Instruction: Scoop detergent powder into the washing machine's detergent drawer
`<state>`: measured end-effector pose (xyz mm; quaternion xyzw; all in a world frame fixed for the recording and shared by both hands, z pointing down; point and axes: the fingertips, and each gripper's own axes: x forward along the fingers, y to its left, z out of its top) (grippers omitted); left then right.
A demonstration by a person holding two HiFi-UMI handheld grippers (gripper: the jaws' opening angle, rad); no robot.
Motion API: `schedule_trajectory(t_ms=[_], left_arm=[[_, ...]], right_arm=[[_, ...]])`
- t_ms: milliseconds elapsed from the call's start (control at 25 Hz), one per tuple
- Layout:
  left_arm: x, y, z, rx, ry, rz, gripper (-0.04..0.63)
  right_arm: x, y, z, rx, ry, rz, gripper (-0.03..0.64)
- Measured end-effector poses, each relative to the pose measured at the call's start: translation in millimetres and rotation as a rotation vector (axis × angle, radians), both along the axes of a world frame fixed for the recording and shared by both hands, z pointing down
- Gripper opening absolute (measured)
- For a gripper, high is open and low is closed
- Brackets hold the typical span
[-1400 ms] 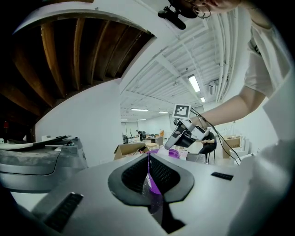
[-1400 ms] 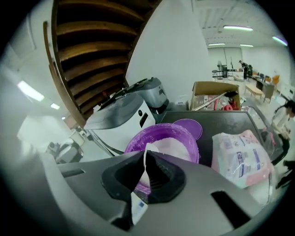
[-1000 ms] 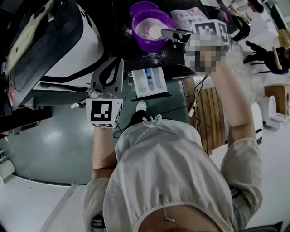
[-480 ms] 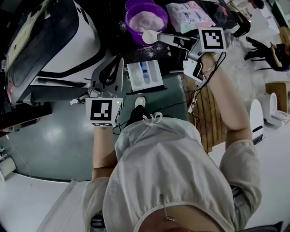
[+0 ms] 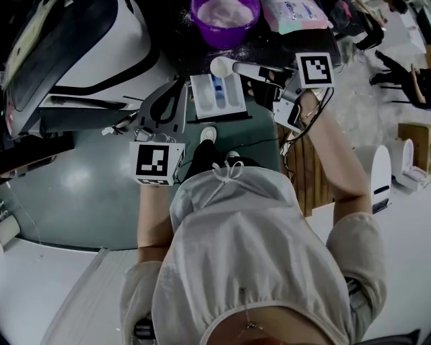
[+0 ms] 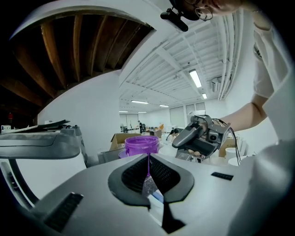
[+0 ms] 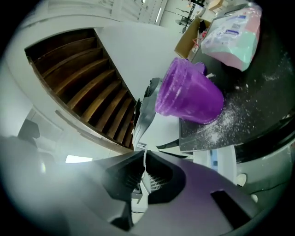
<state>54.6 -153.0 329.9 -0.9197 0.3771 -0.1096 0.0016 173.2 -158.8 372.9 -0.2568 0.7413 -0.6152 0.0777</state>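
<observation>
The white plastic detergent scoop point(image 5: 222, 67) is in your right gripper point(image 5: 261, 70), whose jaws are pinched on its handle. In the right gripper view the jaws point(image 7: 144, 157) close on a thin white edge. In the head view the scoop's round bowl lies at the far end of the white pull-out detergent drawer point(image 5: 201, 96), between the drawer and the purple plastic tub point(image 5: 225, 17). Whether the scoop holds powder cannot be confirmed. The drawer stands pulled out, with a blue insert between its white compartments.

The purple tub holds pale powder and sits on a black worktop point(image 7: 251, 108) speckled with spilt white grains. A pink and green detergent bag point(image 5: 296, 12) lies just beside the tub on the same surface.

Your left gripper point(image 5: 175, 91) hangs to the left of the drawer, apart from it. Its jaws point(image 6: 148, 156) are pressed together with nothing between them. In the left gripper view they point toward the purple tub point(image 6: 142, 144), with your right gripper point(image 6: 203, 136) to the right.

The white and black washing machine point(image 5: 87, 54) fills the upper left of the head view. Your pale garment covers the lower half.
</observation>
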Motion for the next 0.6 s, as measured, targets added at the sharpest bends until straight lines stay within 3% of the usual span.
schedule_trajectory(t_ms=[320, 480, 600], left_arm=[[-18.9, 13.0, 45.2, -0.05, -0.013, -0.029, 0.026], [-23.4, 25.4, 66.0, -0.132, -0.037, -0.02, 0.026], [-26.6, 31.8, 77.7, -0.151, -0.033, -0.02, 0.026]], right_arm=[[-21.1, 14.0, 67.5, -0.118, 0.007, -0.035, 0.011], [-30.0, 19.0, 101.4, -0.16, 0.093, -0.054, 0.011], [-39.9, 24.6, 123.0, -0.178, 0.164, -0.08, 0.011]])
